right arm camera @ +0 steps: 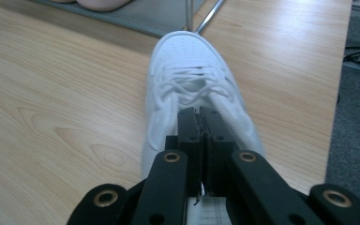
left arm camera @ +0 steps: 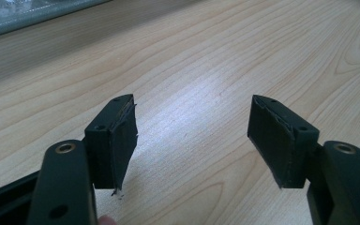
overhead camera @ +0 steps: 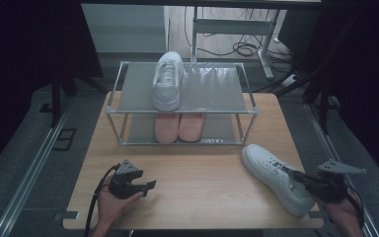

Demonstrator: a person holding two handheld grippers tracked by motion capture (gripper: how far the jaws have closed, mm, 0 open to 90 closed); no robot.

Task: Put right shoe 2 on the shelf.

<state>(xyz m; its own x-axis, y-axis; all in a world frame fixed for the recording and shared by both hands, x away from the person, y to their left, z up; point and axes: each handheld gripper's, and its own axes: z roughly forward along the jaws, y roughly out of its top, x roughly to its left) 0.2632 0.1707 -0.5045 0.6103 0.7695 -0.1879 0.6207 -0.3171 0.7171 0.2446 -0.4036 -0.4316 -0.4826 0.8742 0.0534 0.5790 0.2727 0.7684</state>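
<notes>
Right tool (overhead camera: 296, 175) at the near right corner of the bench (overhead camera: 197, 192), jaws pressed together on what looks like the tongue or collar of a white sneaker (overhead camera: 276, 177); in the right gripper view the pads meet with almost no gap just behind the laces, at the shoe's opening (right arm camera: 192, 89). The sneaker lies on the bench with its toe pointing away toward the rack (overhead camera: 180, 106) and its heel toward the person's right hand (overhead camera: 343, 212); whether the heel is lifted off the wood cannot be told. Left tool (overhead camera: 150, 186) at the near left of the bench, held low in the left hand (overhead camera: 111, 205), well apart from the sneaker. Its jaws stand wide apart over bare wood, nothing between them (left arm camera: 192, 140). On the rack's top shelf, a second white sneaker (overhead camera: 168, 81), toe toward the person. On the lower shelf, a pair of pink shoes (overhead camera: 179, 127) side by side.
</notes>
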